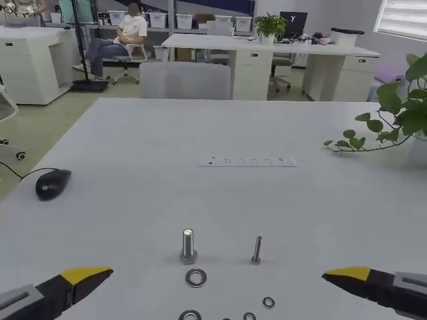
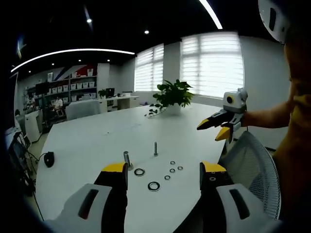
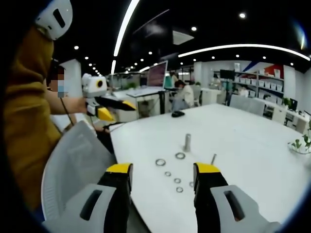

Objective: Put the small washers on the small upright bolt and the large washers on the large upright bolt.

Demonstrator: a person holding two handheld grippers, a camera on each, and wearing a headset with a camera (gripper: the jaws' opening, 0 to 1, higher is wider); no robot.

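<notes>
The large steel hex-head bolt [image 1: 188, 244] stands upright on the white table [image 1: 200, 133]. The small thin steel bolt [image 1: 257, 249] stands upright to its right as the person faces them, and the two are apart. Neither bolt has a washer on it. The large steel washers [image 1: 195, 277] lie flat on the person's side of the big bolt, one near its foot and the other closer to the table's near edge. The small steel washers [image 1: 268, 303] lie flat and scattered on the near side of the small bolt; four can be counted in the left gripper view.

The yellow-tipped left gripper [image 2: 164, 169] hangs at the near left, its jaws spread wide with nothing between them. The right gripper [image 3: 163, 170] hangs at the near right, also spread wide and empty. Both are well apart from the bolts and washers.

A black computer mouse [image 1: 52, 183] with its cord sits toward the table's left side. A white power strip [image 1: 247, 161] lies flat beyond the bolts. A green leafy plant [image 1: 400, 113] reaches in at the right edge. Across the room a person [image 1: 127, 33] sits on an office chair.
</notes>
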